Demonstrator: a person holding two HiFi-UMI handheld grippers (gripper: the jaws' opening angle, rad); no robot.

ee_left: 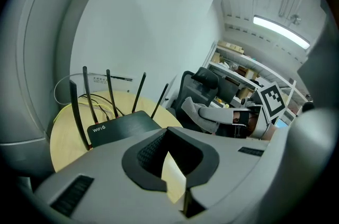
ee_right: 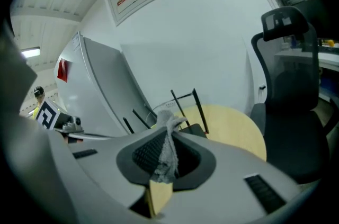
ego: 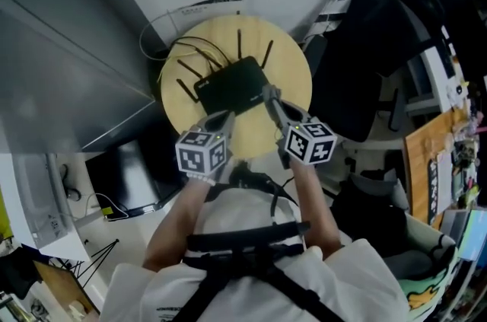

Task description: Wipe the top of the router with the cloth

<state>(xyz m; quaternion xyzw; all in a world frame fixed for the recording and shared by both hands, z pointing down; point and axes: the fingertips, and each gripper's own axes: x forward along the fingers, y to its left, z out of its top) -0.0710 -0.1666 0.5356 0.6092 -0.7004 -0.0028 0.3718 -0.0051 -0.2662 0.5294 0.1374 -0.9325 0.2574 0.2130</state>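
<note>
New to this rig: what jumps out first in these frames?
A black router, antennas up, sits mid round wooden table. The right gripper, beside it, is shut on a grey cloth; the left gripper is shut and empty.

You are facing a router (ego: 232,84) whose antennas (ego: 238,45) are standing up along its far edge and left side, fencing off those approaches. Cables (ego: 199,48) are cluttering the tabletop (ego: 293,77) behind it. Bare tabletop is lying open right of the router and along its near side. An office chair (ego: 380,46) is crowding in farther right.
</note>
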